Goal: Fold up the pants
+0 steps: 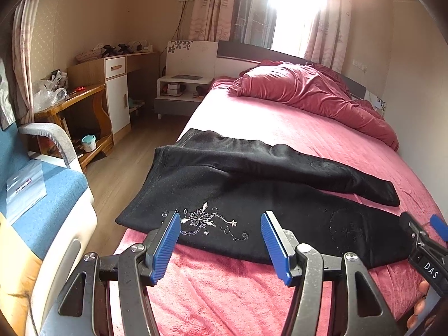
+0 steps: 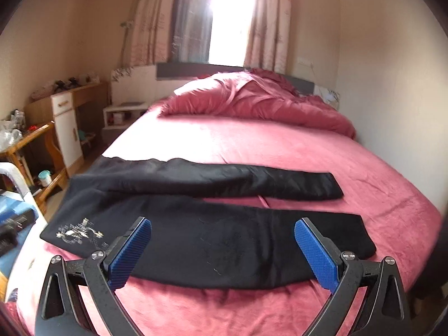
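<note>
Two legs of the pants lie spread flat across the bed, waistband at its left edge, ready for folding; I hold my left gripper and right gripper apart, empty, just before the near leg.

black pants lie spread across the near end of the pink bed, waist left, legs apart and reaching right. the right gripper hovers wide open above the near leg.
</note>
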Demonstrator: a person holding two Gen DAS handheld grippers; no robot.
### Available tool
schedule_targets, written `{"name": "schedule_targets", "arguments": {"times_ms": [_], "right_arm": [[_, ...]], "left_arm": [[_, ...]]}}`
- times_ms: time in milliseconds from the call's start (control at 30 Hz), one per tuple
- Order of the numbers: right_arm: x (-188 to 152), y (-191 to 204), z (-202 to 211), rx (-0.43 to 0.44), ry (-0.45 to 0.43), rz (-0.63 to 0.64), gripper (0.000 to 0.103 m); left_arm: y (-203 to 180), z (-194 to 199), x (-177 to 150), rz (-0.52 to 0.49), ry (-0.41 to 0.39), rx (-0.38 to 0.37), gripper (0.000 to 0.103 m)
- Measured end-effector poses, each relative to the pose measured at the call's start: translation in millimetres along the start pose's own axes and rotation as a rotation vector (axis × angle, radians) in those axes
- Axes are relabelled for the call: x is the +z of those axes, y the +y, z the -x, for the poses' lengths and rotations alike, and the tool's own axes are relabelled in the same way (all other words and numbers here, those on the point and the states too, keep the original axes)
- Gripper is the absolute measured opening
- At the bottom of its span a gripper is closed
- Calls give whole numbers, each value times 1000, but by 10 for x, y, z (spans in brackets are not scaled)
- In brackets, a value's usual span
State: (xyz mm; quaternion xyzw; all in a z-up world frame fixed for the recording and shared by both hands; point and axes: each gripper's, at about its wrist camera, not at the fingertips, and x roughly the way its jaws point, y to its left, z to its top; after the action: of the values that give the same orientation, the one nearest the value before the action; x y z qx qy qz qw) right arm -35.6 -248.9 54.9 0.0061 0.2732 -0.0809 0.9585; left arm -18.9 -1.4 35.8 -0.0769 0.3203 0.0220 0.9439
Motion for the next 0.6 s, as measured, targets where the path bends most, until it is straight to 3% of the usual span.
{"name": "schedule_targets", "arguments": {"times_ms": [200,600], "right_arm": [[34,-182,-44,-49,1,-39,103],[58,-139,12,-33,-24,-31,103]], "left_arm": [[-47,60,21,-13,-43,0,61],[-59,99,46,-20,-80,-8,62]]}}
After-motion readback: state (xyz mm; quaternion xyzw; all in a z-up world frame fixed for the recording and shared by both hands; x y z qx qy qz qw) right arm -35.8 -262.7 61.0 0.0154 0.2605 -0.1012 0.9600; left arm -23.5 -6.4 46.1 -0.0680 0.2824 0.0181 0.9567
